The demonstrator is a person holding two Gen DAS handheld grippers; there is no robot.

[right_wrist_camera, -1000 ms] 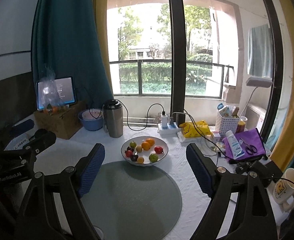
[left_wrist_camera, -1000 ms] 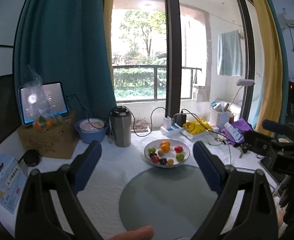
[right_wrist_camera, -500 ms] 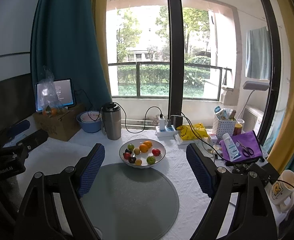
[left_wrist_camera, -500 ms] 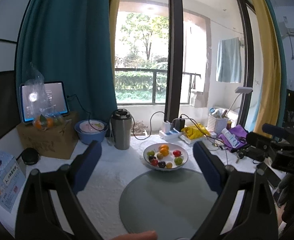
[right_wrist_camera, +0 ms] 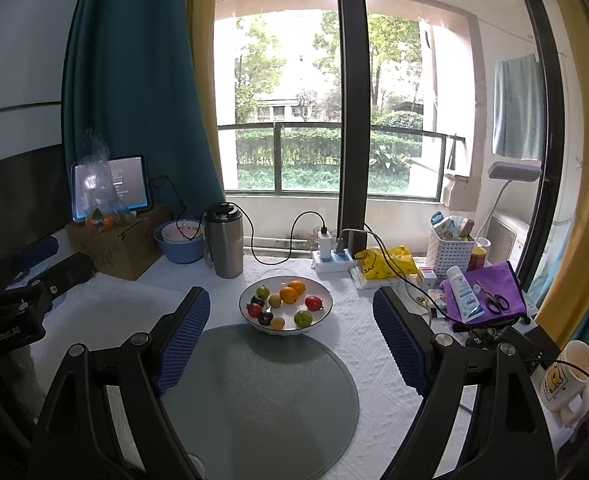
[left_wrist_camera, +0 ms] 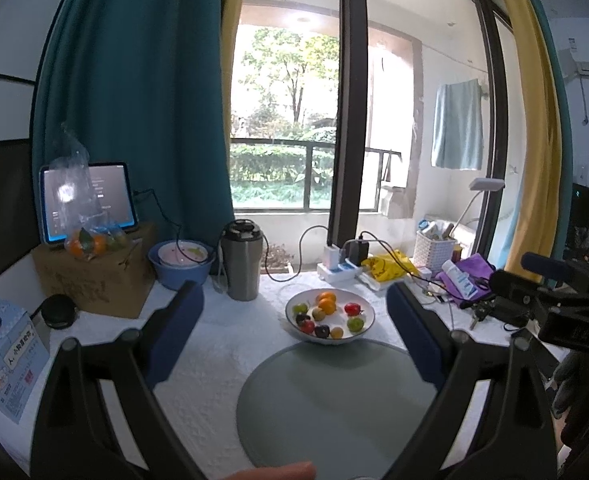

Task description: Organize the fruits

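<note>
A white bowl (left_wrist_camera: 368,320) (right_wrist_camera: 326,312) holds several small fruits: oranges (right_wrist_camera: 292,292), a red one (right_wrist_camera: 313,303), green ones and dark ones. It stands on the white tablecloth at the far edge of a round grey mat (left_wrist_camera: 334,400) (right_wrist_camera: 262,392). My left gripper (left_wrist_camera: 294,294) is open and empty, held above the mat short of the bowl. My right gripper (right_wrist_camera: 290,296) is also open and empty, facing the bowl from the same side. Each gripper shows at the edge of the other's view.
Behind the bowl stand a steel tumbler (right_wrist_camera: 224,244), a blue basin (right_wrist_camera: 180,240) and a power strip (right_wrist_camera: 332,258) with cables. A cardboard box (left_wrist_camera: 90,276) carries a tablet and bagged oranges. On the right lie a white basket (right_wrist_camera: 450,254), a purple cloth (right_wrist_camera: 490,296) and a mug (right_wrist_camera: 570,380).
Both views shift only slightly. The bowl and its fruits have not moved, and both grippers stay open.
</note>
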